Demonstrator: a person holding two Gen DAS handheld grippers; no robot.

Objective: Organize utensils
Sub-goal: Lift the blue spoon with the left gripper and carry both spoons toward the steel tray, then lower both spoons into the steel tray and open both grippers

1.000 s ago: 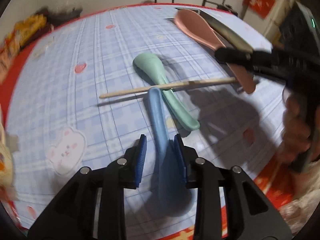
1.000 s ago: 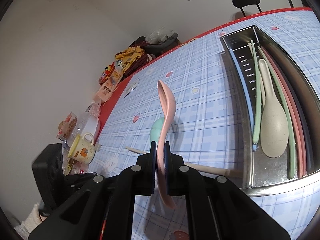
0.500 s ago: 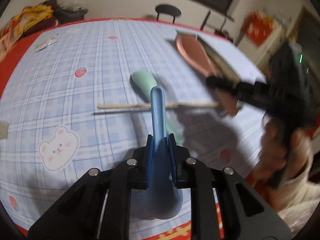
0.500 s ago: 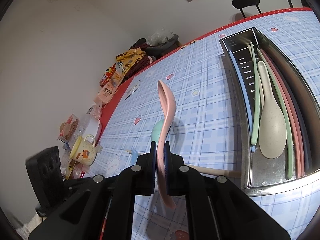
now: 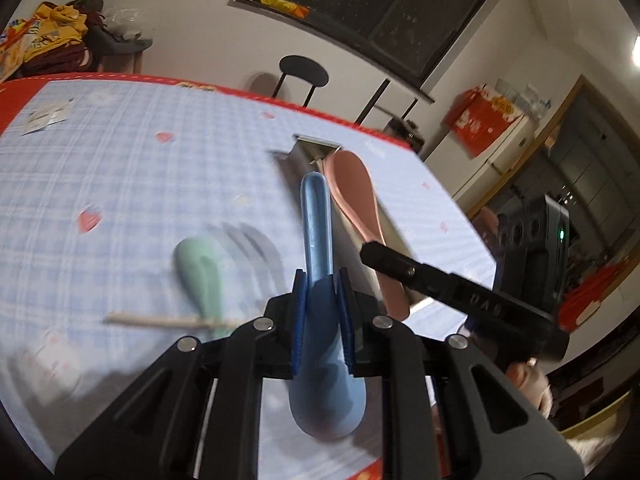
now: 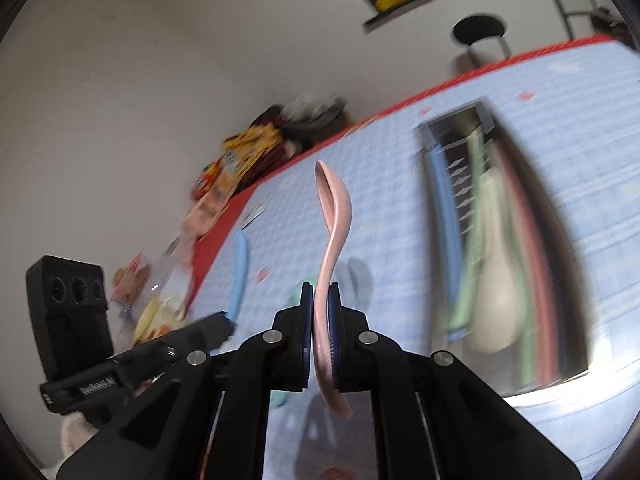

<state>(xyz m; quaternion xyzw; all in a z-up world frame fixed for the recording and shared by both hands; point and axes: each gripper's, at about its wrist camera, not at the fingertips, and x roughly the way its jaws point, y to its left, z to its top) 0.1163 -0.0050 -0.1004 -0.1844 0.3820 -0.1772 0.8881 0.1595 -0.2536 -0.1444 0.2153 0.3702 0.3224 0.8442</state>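
From the left wrist, the left gripper [image 5: 323,316] is clamped on the blue spoon [image 5: 320,304], its jaws having just closed onto it, the handle pointing away and the bowl hanging near the camera above the checked table [image 5: 120,184]; a green spoon [image 5: 200,272] lies on the table to the left across a wooden chopstick [image 5: 160,321], and further right the pink spoon [image 5: 356,200] sits in the right gripper in front of the metal tray [image 5: 316,148]. From the right wrist, the right gripper [image 6: 320,328] is pressed together on the pink spoon [image 6: 334,232], held on edge with its bowl far; the blurred tray [image 6: 556,240] at right holds a pale spoon [image 6: 496,280] among coloured chopsticks, and the blue spoon [image 6: 239,276] shows at left.
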